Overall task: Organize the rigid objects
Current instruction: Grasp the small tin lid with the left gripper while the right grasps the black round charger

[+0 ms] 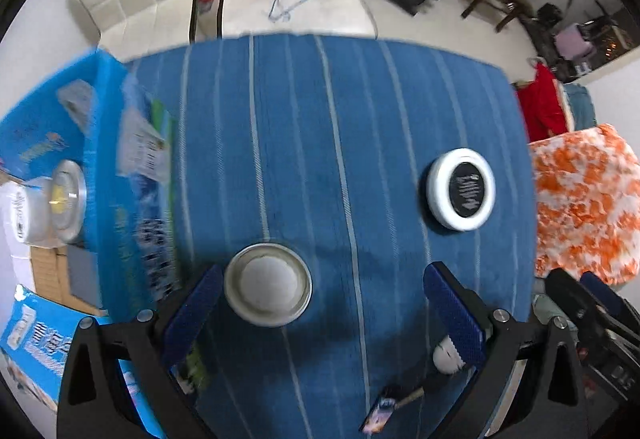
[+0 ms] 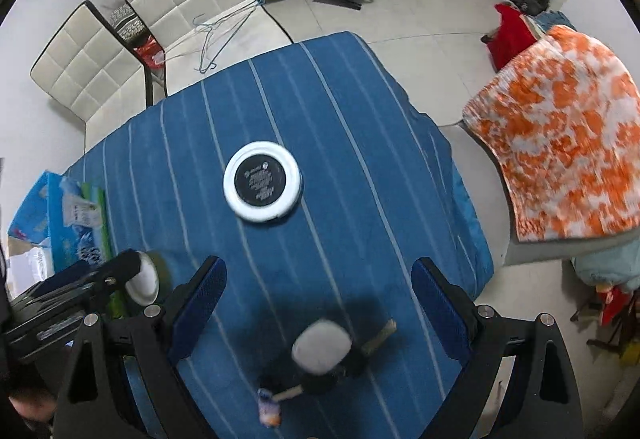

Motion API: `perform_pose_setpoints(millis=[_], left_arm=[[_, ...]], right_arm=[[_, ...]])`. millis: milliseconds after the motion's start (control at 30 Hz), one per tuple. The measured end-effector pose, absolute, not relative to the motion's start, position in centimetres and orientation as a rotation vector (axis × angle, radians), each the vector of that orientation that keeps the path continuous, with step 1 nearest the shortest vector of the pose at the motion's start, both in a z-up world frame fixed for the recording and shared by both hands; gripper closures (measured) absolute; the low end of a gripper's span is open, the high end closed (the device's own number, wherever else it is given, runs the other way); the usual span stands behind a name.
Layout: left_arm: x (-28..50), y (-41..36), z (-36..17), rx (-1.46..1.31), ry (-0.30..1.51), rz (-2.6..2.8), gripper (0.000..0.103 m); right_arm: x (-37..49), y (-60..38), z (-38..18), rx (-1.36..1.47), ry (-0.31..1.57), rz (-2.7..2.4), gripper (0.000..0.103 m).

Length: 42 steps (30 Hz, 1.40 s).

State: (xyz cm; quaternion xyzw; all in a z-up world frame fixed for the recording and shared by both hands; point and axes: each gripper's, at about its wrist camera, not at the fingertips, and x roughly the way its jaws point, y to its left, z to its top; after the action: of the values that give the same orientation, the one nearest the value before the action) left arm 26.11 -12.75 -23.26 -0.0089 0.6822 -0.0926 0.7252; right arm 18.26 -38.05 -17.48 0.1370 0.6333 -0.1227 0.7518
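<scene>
- Two sets of tongs hover over a blue striped tabletop (image 2: 360, 127), both spread wide and pinching nothing.
- Left tongs (image 1: 320, 283) (seen in the left wrist view): a round metal tin (image 1: 268, 285) sits on the cloth just beside the left-hand finger (image 1: 192, 315), at about 9 o'clock from the midpoint of the gap; whether they touch I cannot tell.
- At 1 o'clock from that tin, well apart, lies a round white case with a black label (image 1: 460, 189).
- At 9 o'clock, along the tabletop's edge, stands a blue carton (image 1: 132, 175) (print blurred).
- Right tongs (image 2: 320, 279): between the fingers, toward 6 o'clock, lies a white-capped dark object (image 2: 320, 349) with a small stick (image 2: 380, 335) beside it; it is too blurred to name.
- From this view the white case sits at 11 o'clock, ahead of the fingertips and clear of them.
- An orange-and-white cloth (image 2: 560, 151) hangs at 2 o'clock, off the tabletop.
</scene>
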Motion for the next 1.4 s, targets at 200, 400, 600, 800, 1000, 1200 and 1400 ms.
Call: perform_pose_setpoints(millis=[200, 400, 600, 800, 1000, 1200, 1400], left_arm=[[26.1, -13.3, -27.6, 0.001, 1.600, -0.137, 0.000], [25.0, -13.0, -28.7, 0.047, 1.621, -0.067, 0.001], [24.0, -13.4, -29.0, 0.060, 1.616, -0.041, 0.001], [22.9, -11.8, -29.3, -0.043, 1.584, -0.054, 0.001], [22.0, -11.6, -29.3, -0.035, 1.560, -0.067, 0.001], [20.8, -16.3, -28.8, -0.001, 1.572, -0.213, 0.002], [20.4, -15.5, -28.3, -0.157, 1.622, -0.313, 0.001]], right_arm=[[21.0, -39.2, -20.5, 0.311, 1.412, -0.234, 0.007], [23.7, -38.2, -22.8, 0.297, 1.414, -0.180, 0.007], [26.9, -36.4, -26.3, 0.309, 1.450, -0.138, 0.007], [27.9, -34.8, -29.6, 0.281, 1.525, -0.125, 0.024], [26.6, -35.2, -29.6, 0.263, 1.526, -0.115, 0.025], [23.5, -37.2, -29.5, 0.275, 1.555, -0.126, 0.026], [21.1, -40.9, -28.7, 0.376, 1.555, -0.147, 0.026]])
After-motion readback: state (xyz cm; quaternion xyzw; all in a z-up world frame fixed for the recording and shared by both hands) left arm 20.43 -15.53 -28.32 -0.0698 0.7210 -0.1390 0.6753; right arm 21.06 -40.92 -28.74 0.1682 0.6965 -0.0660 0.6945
